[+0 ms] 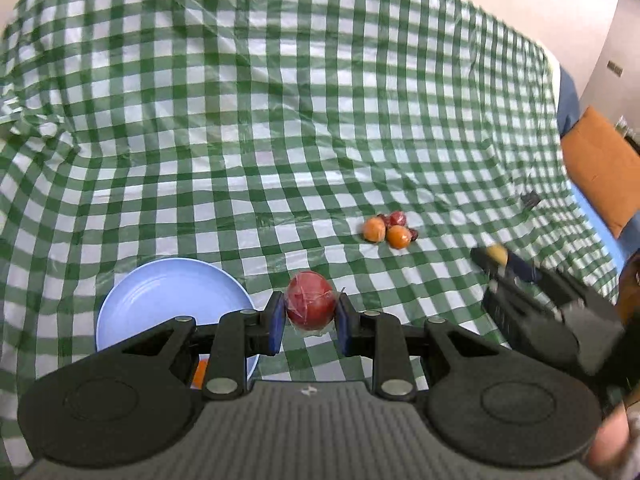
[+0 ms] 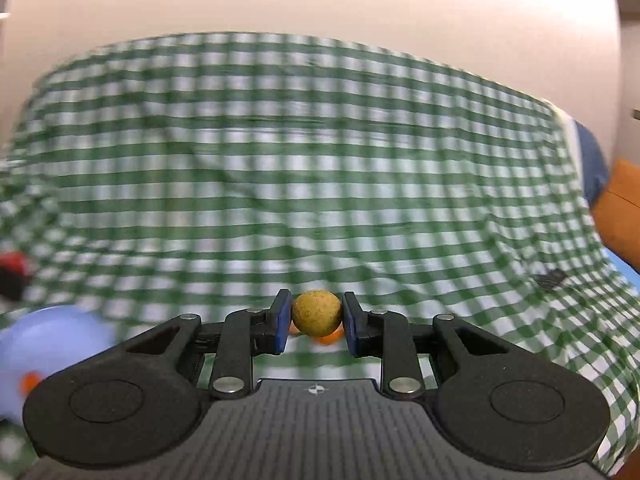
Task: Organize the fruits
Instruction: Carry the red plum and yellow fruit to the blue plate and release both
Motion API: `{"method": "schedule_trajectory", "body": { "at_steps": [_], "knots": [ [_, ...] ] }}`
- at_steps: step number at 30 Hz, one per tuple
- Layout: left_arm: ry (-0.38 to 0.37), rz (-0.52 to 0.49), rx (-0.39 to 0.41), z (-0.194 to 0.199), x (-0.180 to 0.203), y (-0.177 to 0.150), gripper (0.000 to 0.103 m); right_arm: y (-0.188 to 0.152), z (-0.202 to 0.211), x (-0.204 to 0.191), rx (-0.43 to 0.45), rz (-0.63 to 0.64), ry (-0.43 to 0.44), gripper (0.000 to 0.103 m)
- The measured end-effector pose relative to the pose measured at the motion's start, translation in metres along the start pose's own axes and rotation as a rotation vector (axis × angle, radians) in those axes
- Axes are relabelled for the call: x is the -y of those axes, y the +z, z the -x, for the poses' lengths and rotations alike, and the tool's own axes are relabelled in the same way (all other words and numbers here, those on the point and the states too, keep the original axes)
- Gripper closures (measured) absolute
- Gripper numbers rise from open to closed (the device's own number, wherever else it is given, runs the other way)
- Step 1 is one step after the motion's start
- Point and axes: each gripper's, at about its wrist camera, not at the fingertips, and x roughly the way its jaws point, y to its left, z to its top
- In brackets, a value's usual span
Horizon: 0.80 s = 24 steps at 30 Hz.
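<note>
A tablecloth (image 1: pixel 280 100) is covering the table, and everything is lying toward its near edge. The plate (image 1: pixel 168 300) is sitting at the near left, with one small fruit (image 1: pixel 200 372) in it at its near rim. A heap of small fruits (image 1: pixel 390 228) is resting right of the plate and farther back — all touching one another. An apple (image 1: pixel 311 300) is hanging between plate and heap, a round fruit (image 2: pixel 316 312) further right. A clip (image 1: pixel 530 199) is lying near the right edge.
</note>
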Motion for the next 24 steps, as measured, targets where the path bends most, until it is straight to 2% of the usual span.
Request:
{"method": "schedule_trajectory", "body": {
  "at_steps": [6,9,24],
  "knots": [
    [-0.005,0.029,0.006,0.029,-0.014,-0.021,0.074,0.000,0.073,-0.033,-0.017,-0.017,0.080,0.075],
    [-0.004,0.032,0.016,0.041,-0.024,-0.027,0.074,-0.002,0.093,-0.049,-0.021,0.011,0.109,0.075],
    [0.025,0.079,0.069,0.083,-0.053,-0.050,0.074,0.000,0.117,-0.084,0.000,0.083,0.160,0.075]
  ]
}}
